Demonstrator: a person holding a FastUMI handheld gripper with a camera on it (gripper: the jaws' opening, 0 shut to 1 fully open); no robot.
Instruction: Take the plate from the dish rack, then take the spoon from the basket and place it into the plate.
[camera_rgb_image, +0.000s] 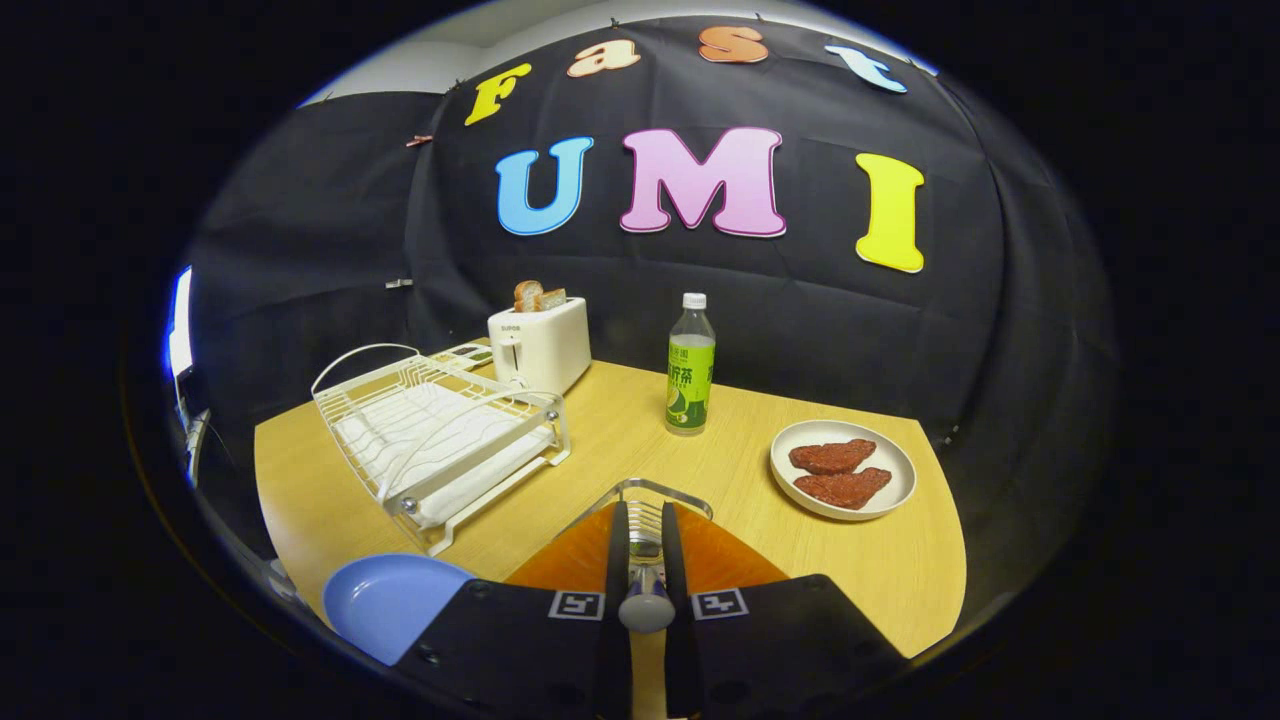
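The tongs are nearly closed and pinch the thin spoon by its handle, right over the wire basket on the counter. The spoon looks hard, light and smooth, so it could slip or swing; I think a grip on the middle of the handle is best. The blue plate already lies on the counter, just left of the tongs, out of the white dish rack.

Gripper jaws squeezed on spoon handle, above wire basket. Blue plate on counter, left of jaws. White dish rack beyond plate. Toaster, green bottle farther back
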